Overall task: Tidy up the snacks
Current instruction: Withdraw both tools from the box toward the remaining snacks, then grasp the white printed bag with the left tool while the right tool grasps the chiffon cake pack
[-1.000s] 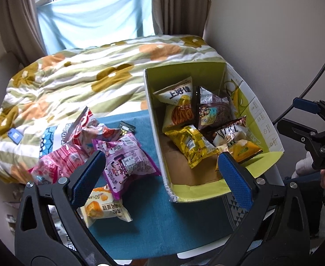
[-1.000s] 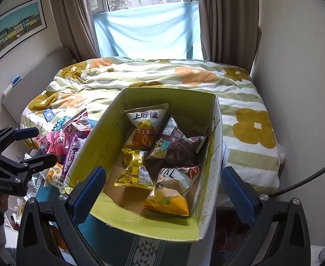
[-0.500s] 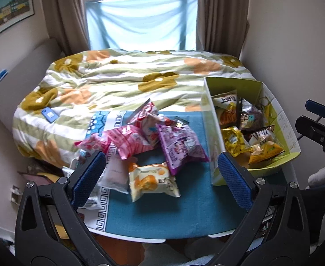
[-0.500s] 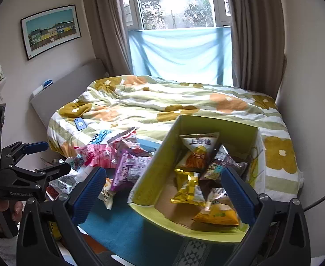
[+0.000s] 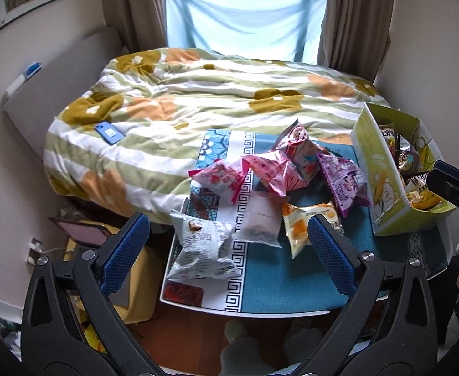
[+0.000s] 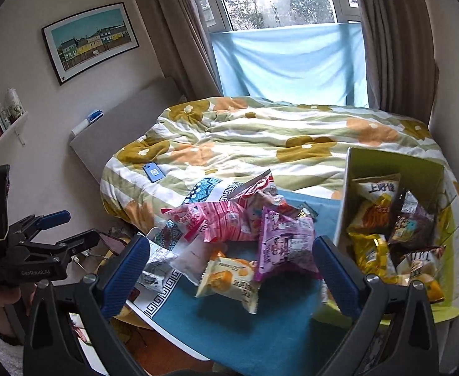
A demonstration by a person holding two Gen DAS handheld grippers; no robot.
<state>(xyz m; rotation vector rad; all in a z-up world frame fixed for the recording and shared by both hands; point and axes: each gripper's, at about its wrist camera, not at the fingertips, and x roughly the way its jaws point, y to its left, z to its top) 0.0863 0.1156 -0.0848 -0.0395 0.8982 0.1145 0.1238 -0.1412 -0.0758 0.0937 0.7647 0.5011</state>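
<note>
Both tongs, left tongs (image 5: 228, 239) and right tongs (image 6: 231, 261), gape wide, holding nothing.

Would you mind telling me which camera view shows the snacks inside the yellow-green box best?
The right wrist view: it looks down into the yellow-green box, showing several packets. The left wrist view sees the box from the side, its wall hiding most packets.

Left tongs (image 5: 228, 235) spread wide, empty; right tongs (image 6: 231, 257) likewise.
</note>
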